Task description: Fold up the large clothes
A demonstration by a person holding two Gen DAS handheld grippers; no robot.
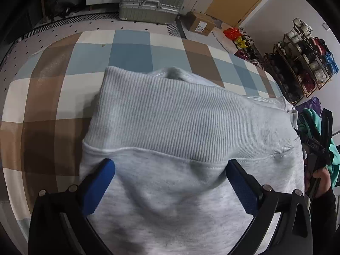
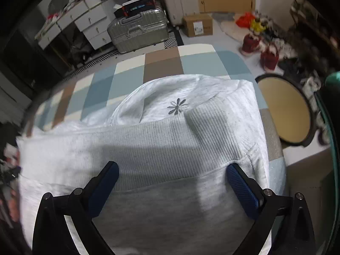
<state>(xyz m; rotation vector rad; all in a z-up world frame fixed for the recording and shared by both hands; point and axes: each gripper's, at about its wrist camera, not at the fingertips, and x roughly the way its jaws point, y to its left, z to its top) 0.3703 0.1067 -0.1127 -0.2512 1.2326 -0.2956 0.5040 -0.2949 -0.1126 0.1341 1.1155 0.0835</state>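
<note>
The left gripper [image 1: 170, 172] and right gripper [image 2: 172, 175] both point forward and down, jaws spread wide apart.

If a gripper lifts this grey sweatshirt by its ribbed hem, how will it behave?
The sweatshirt would probably sag and drape: it already lies in soft folds on the checked cover. The thick ribbed hem likely gives the blue fingers decent grip. It looks bulky, so one grip may leave the rest dragging.
</note>
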